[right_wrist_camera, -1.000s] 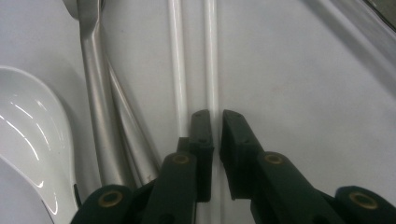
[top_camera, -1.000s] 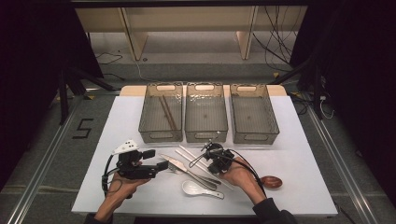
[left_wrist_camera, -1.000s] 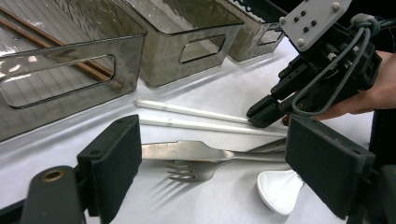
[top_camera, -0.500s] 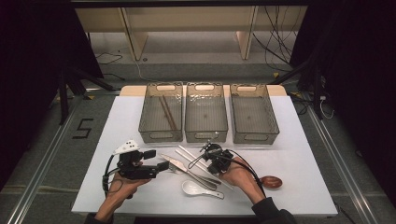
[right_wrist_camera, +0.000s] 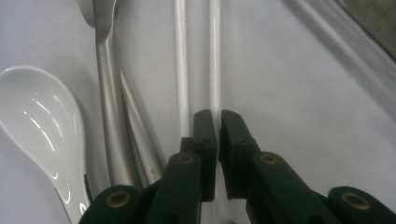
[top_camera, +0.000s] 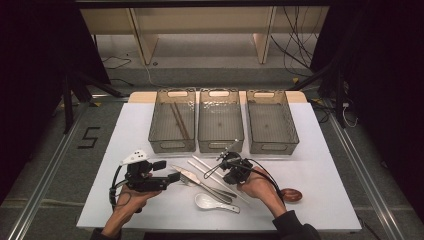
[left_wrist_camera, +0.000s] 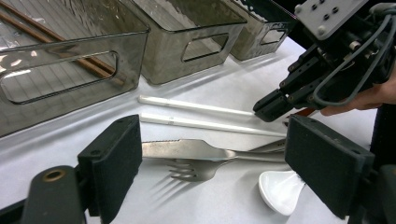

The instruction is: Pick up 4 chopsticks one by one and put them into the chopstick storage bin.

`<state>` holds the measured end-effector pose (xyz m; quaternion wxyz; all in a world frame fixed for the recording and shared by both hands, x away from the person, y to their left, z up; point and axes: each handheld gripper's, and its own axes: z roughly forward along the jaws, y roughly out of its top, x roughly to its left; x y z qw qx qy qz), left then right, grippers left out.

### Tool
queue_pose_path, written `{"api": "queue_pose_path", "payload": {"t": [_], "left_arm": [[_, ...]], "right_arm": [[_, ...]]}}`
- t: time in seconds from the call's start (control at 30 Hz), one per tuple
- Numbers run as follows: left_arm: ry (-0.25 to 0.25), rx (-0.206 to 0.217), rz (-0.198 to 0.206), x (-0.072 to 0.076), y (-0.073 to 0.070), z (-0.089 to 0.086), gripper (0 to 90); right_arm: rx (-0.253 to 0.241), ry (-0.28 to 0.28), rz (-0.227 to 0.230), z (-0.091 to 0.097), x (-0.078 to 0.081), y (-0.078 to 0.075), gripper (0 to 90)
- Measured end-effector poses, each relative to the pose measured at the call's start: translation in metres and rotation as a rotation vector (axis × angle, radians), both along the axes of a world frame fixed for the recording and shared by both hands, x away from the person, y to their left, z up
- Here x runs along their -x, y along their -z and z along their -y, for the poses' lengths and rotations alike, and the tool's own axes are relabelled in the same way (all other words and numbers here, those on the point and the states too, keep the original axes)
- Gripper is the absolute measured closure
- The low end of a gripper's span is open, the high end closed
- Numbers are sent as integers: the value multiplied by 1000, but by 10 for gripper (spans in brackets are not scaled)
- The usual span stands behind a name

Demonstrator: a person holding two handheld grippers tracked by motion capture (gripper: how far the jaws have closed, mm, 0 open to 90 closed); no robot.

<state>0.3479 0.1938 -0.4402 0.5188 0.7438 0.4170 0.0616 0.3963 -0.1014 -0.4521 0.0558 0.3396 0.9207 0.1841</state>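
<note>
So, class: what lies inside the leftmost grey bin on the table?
The leftmost grey bin holds a pair of brown chopsticks lying lengthwise on its floor. Nothing else shows through its clear walls.

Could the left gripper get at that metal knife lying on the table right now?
Probably yes: the left gripper is open, and the knife lies flat right ahead between its jaws with bare table around the blade. The right gripper works farther along.

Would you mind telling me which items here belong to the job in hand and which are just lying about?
In hand:
right gripper, shut on a white chopstick
second white chopstick
left bin holding brown chopsticks

Lying about:
knife
fork
white spoon
wooden spoon
</note>
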Motion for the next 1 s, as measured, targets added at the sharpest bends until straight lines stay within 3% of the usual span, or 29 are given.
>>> {"api": "queue_pose_path", "payload": {"t": [0.3,0.57,1.0], "left_arm": [[-5,5,-8,0,1,0,188],[-1,2,-8,0,1,0,189],[4,3,-7,0,1,1,189]], "right_arm": [[-32,-5,-18,4,-1,-3,861],[14,-16,-59,1,-2,7,858],[70,-14,-68,-11,-8,8,844]]}}
